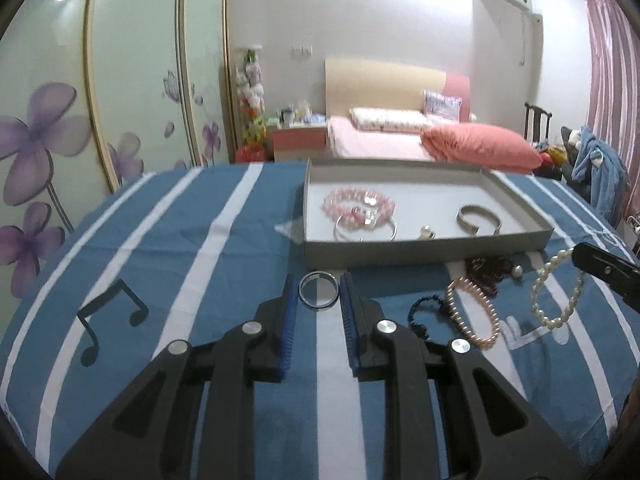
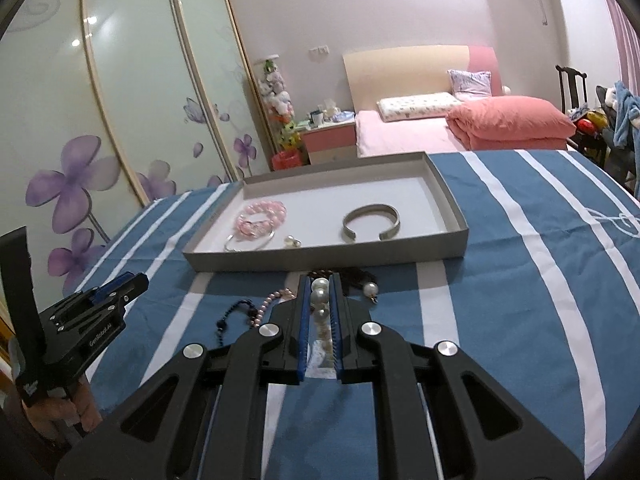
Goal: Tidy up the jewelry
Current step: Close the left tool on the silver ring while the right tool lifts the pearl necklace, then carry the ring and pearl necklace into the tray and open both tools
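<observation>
- Metal ring (image 1: 318, 292) sits clamped across its rim between the left gripper (image 1: 318, 294) pads, above the cloth near the tray (image 1: 424, 246) — stiff, light, slippery.
- Pearl bracelet (image 2: 320, 300) hangs pinched in the right gripper (image 2: 320, 300) — loose, beads roll; better to grip over one bead.

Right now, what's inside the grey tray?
Inside the grey tray: pink bead bracelets overlapping a thin silver bangle, a small ring, a wide silver cuff. Nothing visibly hidden.
</observation>
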### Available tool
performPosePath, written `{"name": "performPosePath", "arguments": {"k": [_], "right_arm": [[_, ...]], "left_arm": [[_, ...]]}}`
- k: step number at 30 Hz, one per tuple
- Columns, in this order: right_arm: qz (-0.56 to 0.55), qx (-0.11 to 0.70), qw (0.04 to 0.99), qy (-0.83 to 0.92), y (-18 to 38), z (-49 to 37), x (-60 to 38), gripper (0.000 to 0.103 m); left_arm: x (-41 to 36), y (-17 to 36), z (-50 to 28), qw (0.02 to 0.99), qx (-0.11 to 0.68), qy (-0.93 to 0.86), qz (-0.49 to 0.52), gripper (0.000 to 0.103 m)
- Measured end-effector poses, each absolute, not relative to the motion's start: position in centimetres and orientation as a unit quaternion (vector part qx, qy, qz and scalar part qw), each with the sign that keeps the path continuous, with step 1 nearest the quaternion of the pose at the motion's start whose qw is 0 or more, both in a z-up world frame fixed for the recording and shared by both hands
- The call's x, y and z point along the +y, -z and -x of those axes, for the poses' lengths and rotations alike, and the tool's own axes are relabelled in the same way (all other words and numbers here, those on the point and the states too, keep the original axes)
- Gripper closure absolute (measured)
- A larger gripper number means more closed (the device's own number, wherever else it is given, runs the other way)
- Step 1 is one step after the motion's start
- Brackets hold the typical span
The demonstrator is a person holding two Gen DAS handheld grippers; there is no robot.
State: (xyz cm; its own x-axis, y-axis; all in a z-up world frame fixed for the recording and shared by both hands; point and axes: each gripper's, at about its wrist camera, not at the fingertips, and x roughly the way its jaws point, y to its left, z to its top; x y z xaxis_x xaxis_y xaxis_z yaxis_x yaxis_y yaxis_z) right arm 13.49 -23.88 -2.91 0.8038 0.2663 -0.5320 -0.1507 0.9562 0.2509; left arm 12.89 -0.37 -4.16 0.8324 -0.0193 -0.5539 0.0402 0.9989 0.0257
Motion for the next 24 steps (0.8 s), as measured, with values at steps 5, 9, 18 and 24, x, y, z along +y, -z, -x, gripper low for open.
{"name": "performPosePath", "arguments": {"k": [5,9,18,24], "right_arm": [[-0.099,0.283,0.947,-0.114,2.5,-13.0,-23.4,0.093],[-0.098,0.278,0.949,-0.115,2.5,-12.8,-23.2,0.093],[-0.094,0.251,0.957,-0.109,1.4,-12.1,-23.0,0.093],[-0.084,0.207,0.970,-0.091,-0.1,-11.2,-22.7,0.093]], "left_arm": [[-1.1,3.4,-11.7,0.964,0.265,0.019,-0.020,0.081],[-1.4,3.2,-11.1,0.966,0.255,0.022,-0.021,0.081],[-1.8,2.5,-10.5,0.972,0.235,0.023,-0.015,0.081],[-2.3,1.4,-9.8,0.978,0.208,0.021,-0.015,0.081]]}}
